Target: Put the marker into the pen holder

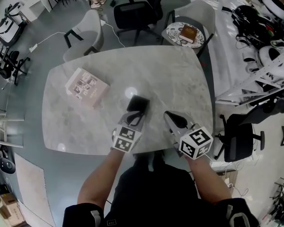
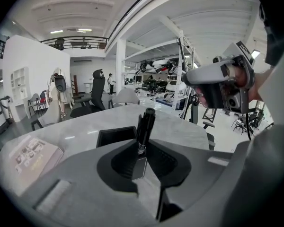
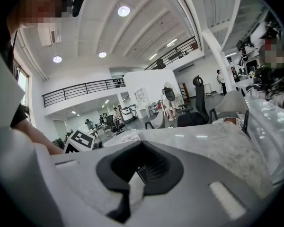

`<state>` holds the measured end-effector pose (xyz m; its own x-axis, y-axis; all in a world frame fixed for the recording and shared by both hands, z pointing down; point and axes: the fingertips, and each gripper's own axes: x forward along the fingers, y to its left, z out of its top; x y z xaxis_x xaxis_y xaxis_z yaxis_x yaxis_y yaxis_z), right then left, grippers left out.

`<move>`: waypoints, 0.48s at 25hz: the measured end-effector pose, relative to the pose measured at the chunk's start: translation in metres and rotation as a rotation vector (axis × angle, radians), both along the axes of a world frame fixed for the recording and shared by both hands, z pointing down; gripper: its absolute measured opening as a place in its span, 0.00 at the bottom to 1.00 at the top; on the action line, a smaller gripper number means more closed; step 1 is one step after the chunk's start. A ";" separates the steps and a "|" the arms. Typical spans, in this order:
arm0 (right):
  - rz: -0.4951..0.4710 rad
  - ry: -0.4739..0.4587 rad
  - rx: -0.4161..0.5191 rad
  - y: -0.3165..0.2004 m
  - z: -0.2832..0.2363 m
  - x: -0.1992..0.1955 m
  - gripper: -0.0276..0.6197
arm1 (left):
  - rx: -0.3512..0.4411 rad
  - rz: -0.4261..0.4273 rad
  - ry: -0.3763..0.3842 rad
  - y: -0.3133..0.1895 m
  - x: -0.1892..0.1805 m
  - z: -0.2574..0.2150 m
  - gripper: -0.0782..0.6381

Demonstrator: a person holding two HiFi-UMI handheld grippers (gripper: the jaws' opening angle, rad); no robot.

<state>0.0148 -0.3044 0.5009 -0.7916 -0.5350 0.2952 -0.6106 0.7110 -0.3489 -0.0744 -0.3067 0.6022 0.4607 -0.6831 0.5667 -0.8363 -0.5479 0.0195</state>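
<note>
A black marker (image 2: 145, 126) stands nearly upright between the jaws of my left gripper (image 2: 141, 151), with a sliver of gap beside its thin lower end. The pads do not press it. Just behind and left of it is the open black square pen holder (image 2: 114, 135). Seen from the head camera, the left gripper (image 1: 135, 118) has its tips at the near edge of the pen holder (image 1: 137, 104); the marker cannot be made out there. My right gripper (image 1: 174, 118) rests to the right, tips together and empty (image 3: 138, 170).
A pinkish book (image 1: 86, 87) lies on the left of the marble table (image 1: 180, 79). Office chairs stand around the table's far side, and one black chair (image 1: 241, 136) is at the right. The table's near edge is right under both grippers.
</note>
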 end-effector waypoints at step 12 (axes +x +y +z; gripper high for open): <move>0.003 -0.006 -0.020 0.006 0.002 0.004 0.05 | -0.050 0.026 -0.121 -0.001 0.003 0.007 0.19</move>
